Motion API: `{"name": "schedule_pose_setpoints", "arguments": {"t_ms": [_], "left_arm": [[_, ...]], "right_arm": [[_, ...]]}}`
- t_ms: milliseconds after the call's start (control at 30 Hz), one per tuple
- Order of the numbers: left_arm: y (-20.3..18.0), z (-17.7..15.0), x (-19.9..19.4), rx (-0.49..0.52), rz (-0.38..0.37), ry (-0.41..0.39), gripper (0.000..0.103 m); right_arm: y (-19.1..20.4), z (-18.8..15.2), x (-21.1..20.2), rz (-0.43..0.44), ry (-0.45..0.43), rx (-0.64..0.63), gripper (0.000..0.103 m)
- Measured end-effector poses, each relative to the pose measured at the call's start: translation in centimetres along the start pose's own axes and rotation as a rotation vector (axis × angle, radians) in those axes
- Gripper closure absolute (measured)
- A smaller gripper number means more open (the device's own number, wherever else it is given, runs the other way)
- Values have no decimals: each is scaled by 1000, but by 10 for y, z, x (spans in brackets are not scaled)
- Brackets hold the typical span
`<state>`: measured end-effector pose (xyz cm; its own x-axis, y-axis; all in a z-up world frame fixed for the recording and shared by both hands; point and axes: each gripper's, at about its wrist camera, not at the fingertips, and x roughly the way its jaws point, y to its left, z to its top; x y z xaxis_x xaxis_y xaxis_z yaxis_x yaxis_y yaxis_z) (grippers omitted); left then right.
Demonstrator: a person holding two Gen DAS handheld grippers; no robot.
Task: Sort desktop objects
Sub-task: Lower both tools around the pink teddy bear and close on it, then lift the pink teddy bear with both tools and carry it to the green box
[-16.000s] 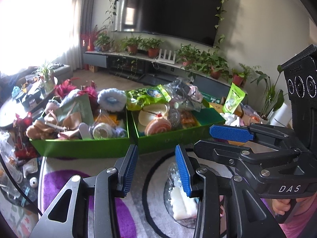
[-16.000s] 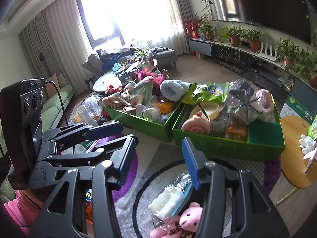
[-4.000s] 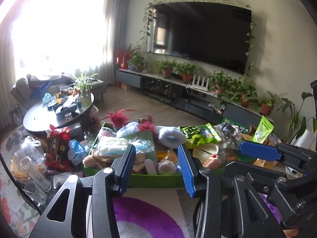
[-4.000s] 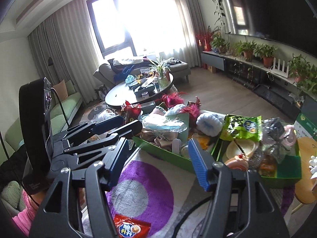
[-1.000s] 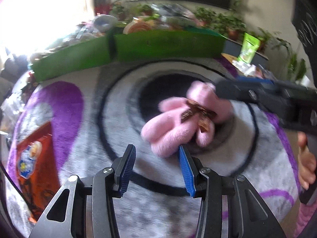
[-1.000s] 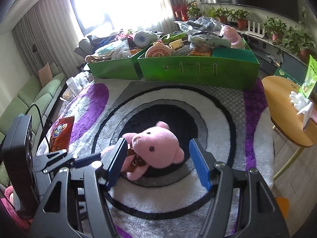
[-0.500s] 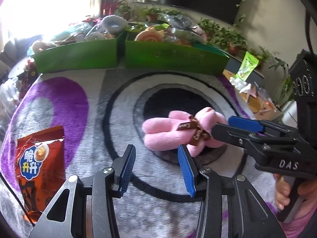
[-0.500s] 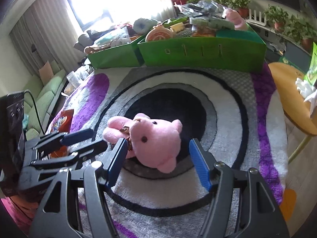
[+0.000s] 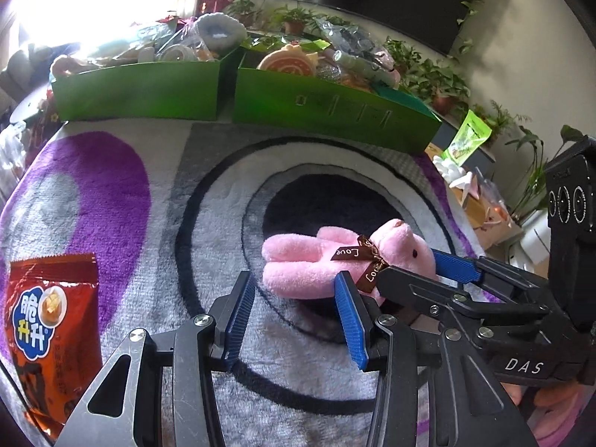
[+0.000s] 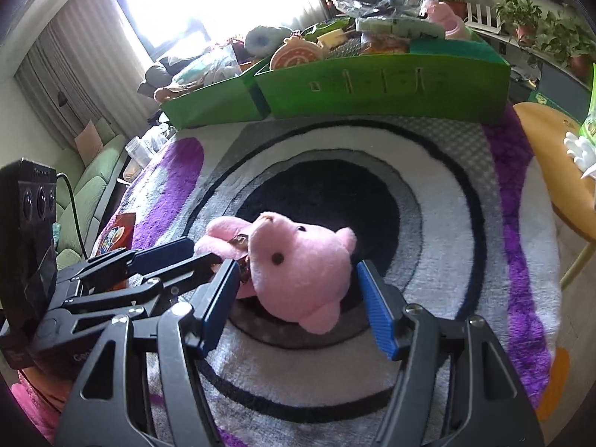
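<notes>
Far left in the left wrist view, a red snack bag (image 9: 48, 339) lies flat on the purple-and-grey rug (image 9: 156, 223) covering the tabletop, well apart from everything else; in the right wrist view only a corner of it shows, behind the other tool. Next, the left gripper (image 9: 294, 320): jaws released, part-way apart, nothing between the blue pads, just rug below; its right pad sits just beside the pink plush bear's (image 9: 335, 257) body, contact unclear. The bear lies on its side at the edge of the rug's black centre circle, approx. mid-rug, legs toward the left, head toward the right, a brown "Love" ribbon (image 9: 363, 259) tied at the neck. Right gripper (image 10: 301, 305) has its jaws spread wide, one each side of the bear's head; the head sits between the pads w/ a gap visible on the right pad's side, left pad close by the ribbon, so not clenched on it. At the back edge, two green boxes (image 9: 149, 89) side by side, both heaped w/ assorted items, incl. a round orange swirl-pattern cushion (image 9: 288, 61) in the right box. Far right, off the rug, a small round wooden side table (image 10: 551, 156).
</notes>
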<state>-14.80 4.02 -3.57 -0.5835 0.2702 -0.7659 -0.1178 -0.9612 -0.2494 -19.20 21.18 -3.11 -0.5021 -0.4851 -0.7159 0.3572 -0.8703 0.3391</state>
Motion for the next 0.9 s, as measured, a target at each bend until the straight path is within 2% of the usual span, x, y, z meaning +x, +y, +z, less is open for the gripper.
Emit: {"name": "schedule_pose_setpoints", "arguments": {"t_ms": [300,367,400,500,900], "left_arm": [[4,4,2,-14,-33,10,58],[4,5,5,-16,-42,20,58],[4,5,7,-15,-45,23,58],[3,7,11,-11,-48,30,58],[1,8,16,-1,-70,20,58]], "right_arm": [[-6,3,-1,-9,-28,18,38],[-4,3,1,-17,-27,3,44],[-3,3,2,-9,-22,-3,51],[0,1,3,-23,-28,-35,54],[-5,0,4,0,-14,-4,53]]}}
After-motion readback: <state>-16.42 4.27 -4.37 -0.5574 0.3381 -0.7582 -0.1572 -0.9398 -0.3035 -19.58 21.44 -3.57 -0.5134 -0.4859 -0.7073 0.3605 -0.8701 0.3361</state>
